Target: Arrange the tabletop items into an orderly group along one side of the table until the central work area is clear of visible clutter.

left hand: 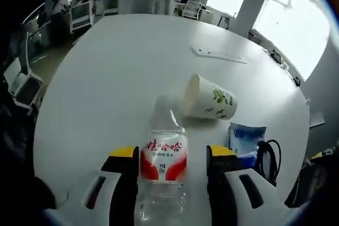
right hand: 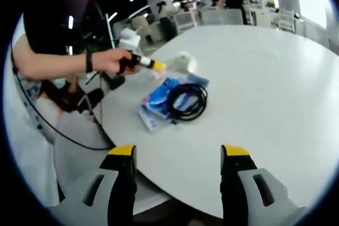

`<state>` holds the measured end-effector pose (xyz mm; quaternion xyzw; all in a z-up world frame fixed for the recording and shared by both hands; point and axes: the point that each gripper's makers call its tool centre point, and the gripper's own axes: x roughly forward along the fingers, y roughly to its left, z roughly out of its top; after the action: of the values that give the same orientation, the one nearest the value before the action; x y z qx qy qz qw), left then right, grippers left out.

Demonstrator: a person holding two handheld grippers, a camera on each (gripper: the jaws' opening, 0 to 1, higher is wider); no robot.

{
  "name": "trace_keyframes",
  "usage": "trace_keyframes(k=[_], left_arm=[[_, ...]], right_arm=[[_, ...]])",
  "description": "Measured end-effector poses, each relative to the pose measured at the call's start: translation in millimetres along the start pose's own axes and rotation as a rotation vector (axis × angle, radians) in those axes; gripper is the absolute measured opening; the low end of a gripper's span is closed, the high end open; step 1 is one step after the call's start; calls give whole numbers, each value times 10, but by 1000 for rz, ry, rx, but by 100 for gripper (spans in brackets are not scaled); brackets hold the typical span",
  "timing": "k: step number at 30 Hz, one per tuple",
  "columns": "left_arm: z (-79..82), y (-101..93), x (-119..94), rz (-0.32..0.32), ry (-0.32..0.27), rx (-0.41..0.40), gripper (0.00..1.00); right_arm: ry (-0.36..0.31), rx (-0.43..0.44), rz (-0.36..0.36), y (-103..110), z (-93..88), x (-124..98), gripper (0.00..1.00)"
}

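Between the left gripper's point(left hand: 172, 165) wide jaws stands the clear red-labelled water bottle point(left hand: 163, 173), ungripped I think; tipped white paper cup point(left hand: 208, 98) at 1 o'clock, blue packet point(right hand: 159, 99) and black cable coil point(right hand: 186, 100) unsorted; right gripper point(right hand: 178, 165) wide, empty.

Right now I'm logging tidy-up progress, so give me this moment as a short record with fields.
left gripper: jaws astride a water bottle, grip not confirmed
right gripper: open, holding nothing, above the table edge
paper cup: tipped on its side, beyond the bottle
blue packet: flat near the table edge, black cable coil resting on it
white table: centre mostly bare
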<state>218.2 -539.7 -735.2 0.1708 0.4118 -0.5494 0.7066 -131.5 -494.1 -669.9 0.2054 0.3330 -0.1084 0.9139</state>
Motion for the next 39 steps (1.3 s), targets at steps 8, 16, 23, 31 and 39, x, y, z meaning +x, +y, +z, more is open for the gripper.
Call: trace_keyframes(k=[8, 16, 23, 31, 39], left_arm=[[-36, 80, 181, 21, 98, 25, 52], [-75, 148, 216, 3, 116, -42, 42], [-111, 157, 144, -31, 78, -165, 41], [-93, 213, -19, -16, 1, -133, 40], [-94, 225, -182, -5, -44, -130, 40]], right_arm=[[-12, 28, -1, -59, 23, -20, 62], [-27, 25, -24, -141, 90, -76, 61], [-41, 46, -27, -150, 83, -53, 60], [-29, 41, -17, -114, 75, -16, 59], [-33, 34, -9, -96, 115, 23, 59]])
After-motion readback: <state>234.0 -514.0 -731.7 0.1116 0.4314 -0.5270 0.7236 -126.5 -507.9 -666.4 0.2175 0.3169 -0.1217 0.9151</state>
